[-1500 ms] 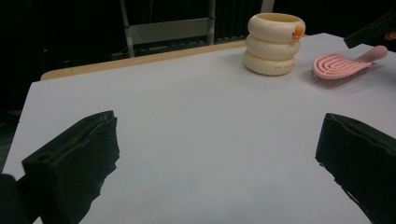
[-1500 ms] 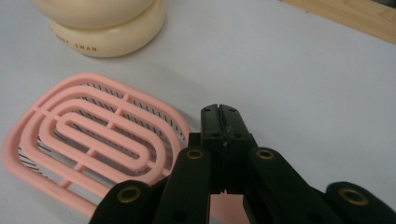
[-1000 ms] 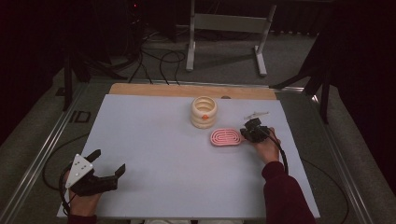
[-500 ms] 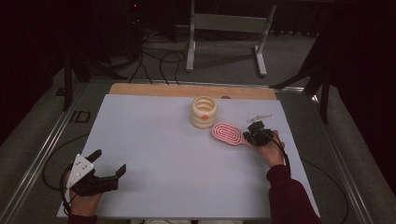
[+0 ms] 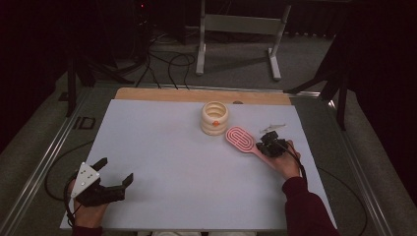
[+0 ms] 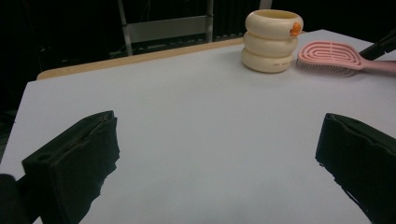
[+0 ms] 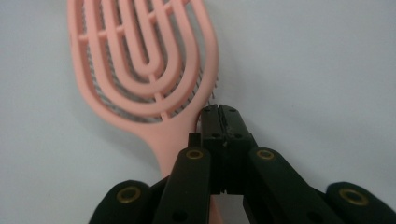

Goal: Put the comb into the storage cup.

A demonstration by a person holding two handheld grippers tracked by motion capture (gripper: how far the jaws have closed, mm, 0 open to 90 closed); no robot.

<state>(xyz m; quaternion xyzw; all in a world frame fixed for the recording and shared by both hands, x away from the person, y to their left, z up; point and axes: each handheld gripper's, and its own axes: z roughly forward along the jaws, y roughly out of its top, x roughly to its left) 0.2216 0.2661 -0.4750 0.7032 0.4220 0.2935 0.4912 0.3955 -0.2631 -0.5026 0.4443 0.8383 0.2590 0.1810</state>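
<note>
Fingertips [image 7: 219, 122] of my right gripper [image 5: 269, 145] are pressed together, and in the right gripper view they are sitting over the neck of the pink hairbrush [image 5: 240, 139], where handle meets head; whether they are pinching the handle or just bearing on it I cannot tell. I am keeping the brush on the white table [image 5: 162, 162], toward its right edge, bristles down, its head lying just beside the cream ringed holder [image 5: 215, 117] near the far edge and pointing at it, though the two are not touching. My left gripper [image 5: 114, 173] is resting near the table's near left corner with its jaws spread wide and nothing between them; in the left gripper view [image 6: 219, 154] both the holder [image 6: 273, 39] and the brush [image 6: 332, 58] are showing far ahead. I am judging the job as roughly midway: the brush is being brought up to the holder, while any lifting or standing it inside is not yet done. Compared with a second ago, the brush head is sitting nearer the holder and turned more toward it, my right hand having shifted only slightly, and the left gripper is staying where it was.
</note>
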